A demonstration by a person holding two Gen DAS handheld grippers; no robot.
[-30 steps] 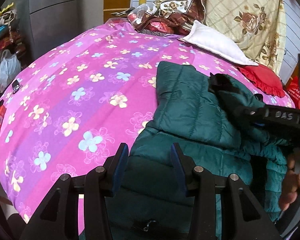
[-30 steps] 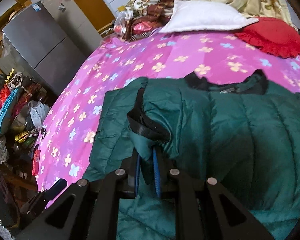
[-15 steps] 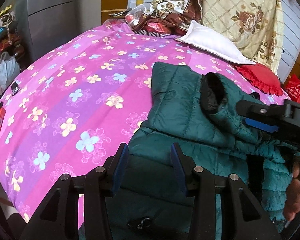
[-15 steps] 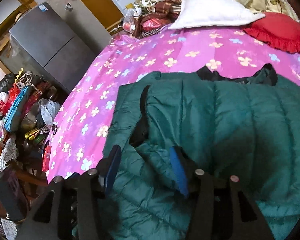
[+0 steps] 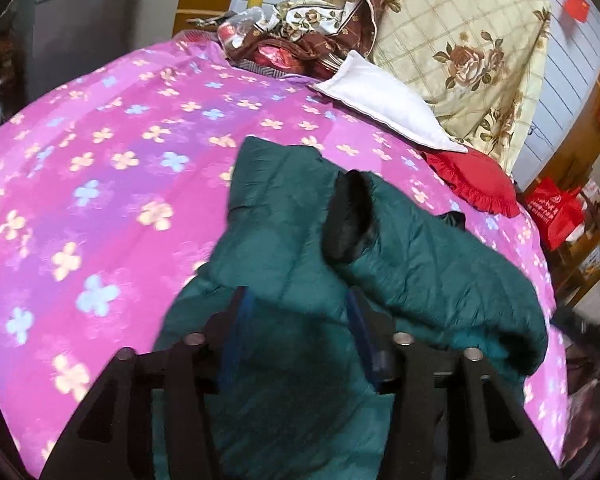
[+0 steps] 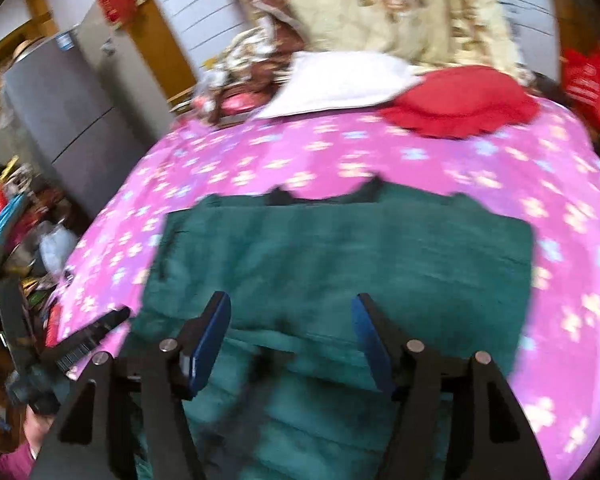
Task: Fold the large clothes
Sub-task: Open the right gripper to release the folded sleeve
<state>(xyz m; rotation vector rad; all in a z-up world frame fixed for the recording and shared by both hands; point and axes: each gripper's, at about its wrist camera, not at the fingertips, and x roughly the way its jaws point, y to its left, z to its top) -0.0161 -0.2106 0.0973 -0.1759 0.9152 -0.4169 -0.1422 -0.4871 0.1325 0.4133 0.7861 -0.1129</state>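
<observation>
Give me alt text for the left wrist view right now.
A dark green puffer jacket lies on a pink flowered bedsheet, one sleeve with a black cuff folded across its body. The left gripper sits low over the jacket, jaws apart, having just opened. A white pillow and red cushion lie beyond.

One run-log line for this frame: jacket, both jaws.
garment: green puffer jacket on pink floral bedspread, sleeve folded over body | right gripper: jaws just opening, empty, over jacket | left gripper: jaws just opening, jacket fabric between
</observation>
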